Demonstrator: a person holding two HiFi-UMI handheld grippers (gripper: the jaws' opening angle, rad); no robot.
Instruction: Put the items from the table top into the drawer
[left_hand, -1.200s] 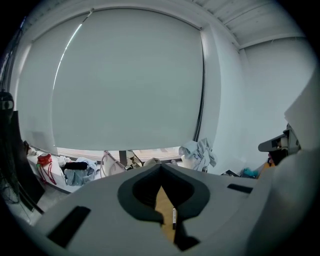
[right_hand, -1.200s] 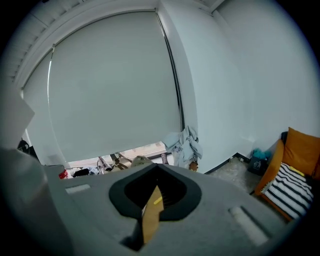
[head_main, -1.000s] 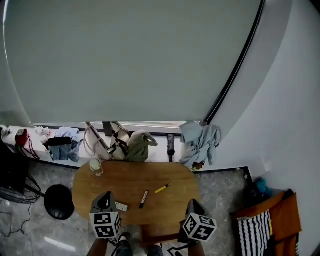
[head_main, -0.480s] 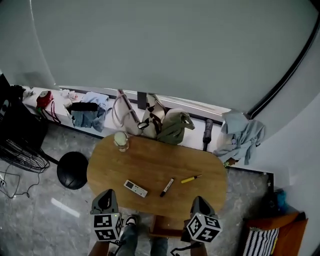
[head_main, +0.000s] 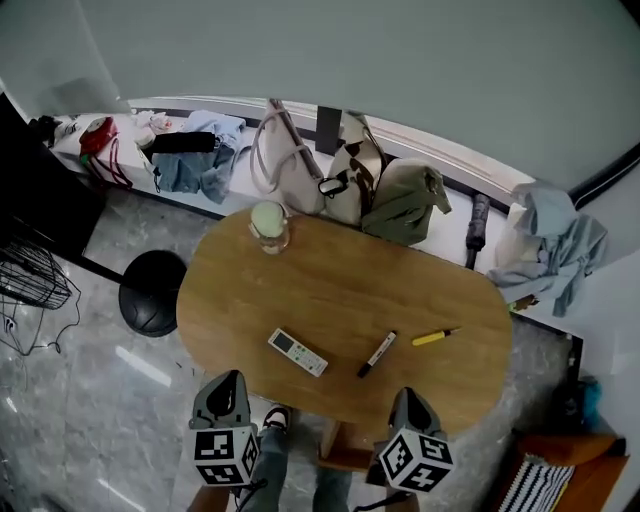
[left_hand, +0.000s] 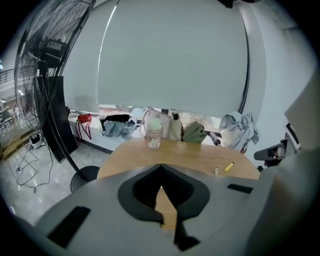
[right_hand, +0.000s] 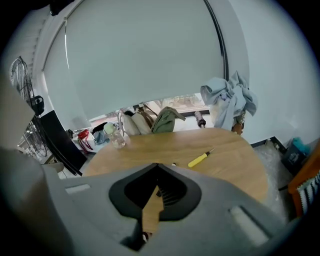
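Observation:
An oval wooden table carries a white remote, a black marker, a yellow-handled pen-like tool and a glass jar with a pale green lid. My left gripper hovers at the table's near edge, just short of the remote, shut and empty. My right gripper hovers at the near edge in front of the marker, shut and empty. The left gripper view shows the closed jaws with the jar beyond. The right gripper view shows the closed jaws and the yellow tool.
Bags and clothes lie on the ledge behind the table. A black stool and a fan stand at the left. A blue cloth hangs at the right. A wooden part shows under the table's near edge.
Both grippers have come down toward the table's near edge, and the head view has tipped downward, so the table looks larger. The items on the table have not moved.

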